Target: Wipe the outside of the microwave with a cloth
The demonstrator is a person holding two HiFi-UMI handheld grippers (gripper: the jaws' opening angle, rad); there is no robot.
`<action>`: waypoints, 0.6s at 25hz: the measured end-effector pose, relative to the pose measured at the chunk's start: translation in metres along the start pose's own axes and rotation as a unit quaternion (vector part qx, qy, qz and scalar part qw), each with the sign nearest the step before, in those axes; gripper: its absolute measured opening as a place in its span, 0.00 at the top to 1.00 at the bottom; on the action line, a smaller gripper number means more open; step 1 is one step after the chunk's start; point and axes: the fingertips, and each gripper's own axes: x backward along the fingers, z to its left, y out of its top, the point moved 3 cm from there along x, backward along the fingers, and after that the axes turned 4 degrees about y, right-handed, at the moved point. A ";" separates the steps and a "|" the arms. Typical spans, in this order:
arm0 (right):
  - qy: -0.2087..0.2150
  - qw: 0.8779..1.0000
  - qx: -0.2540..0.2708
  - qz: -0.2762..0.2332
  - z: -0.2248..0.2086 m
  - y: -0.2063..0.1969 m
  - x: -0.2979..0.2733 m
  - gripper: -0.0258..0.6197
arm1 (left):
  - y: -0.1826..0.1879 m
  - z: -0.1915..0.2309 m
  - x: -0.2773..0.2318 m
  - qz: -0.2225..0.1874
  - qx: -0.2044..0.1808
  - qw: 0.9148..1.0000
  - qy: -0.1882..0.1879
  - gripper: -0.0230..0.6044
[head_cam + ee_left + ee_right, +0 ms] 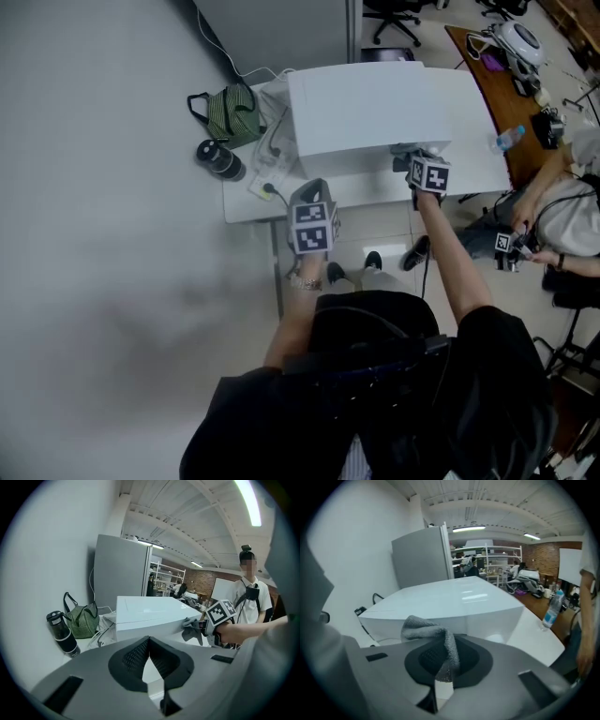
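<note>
Microwave (375, 103) front edge meets the cloth (429, 630), pinched thinly by the right gripper (440, 665); rubbing could tug it free. The left gripper (150, 656) jaws look closed, empty.

The white box-shaped microwave (459, 599) has a smooth, glossy shell that mirrors the ceiling lights. The grey cloth (433, 632) looks like matt, nubbly terry. The left gripper (149, 641) and right gripper (444, 648) have matt grey plastic bodies and black, finely textured pads (135, 660). The green striped bag (83, 620) is woven fabric, and the clear water bottle (551, 609) is shiny plastic
</note>
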 end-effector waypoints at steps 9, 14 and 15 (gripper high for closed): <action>0.009 0.999 -0.030 -0.021 -0.044 0.000 0.012 0.92 | 0.027 0.009 -0.013 -0.024 0.006 0.999 0.030 0.96; 0.143 0.989 0.010 -0.031 0.083 -0.019 -0.013 0.92 | 0.021 0.034 0.003 -0.027 0.020 0.996 0.079 0.96; 0.177 0.984 0.020 -0.013 0.118 -0.027 -0.022 0.92 | 0.020 0.039 0.007 -0.027 0.024 0.995 0.089 0.96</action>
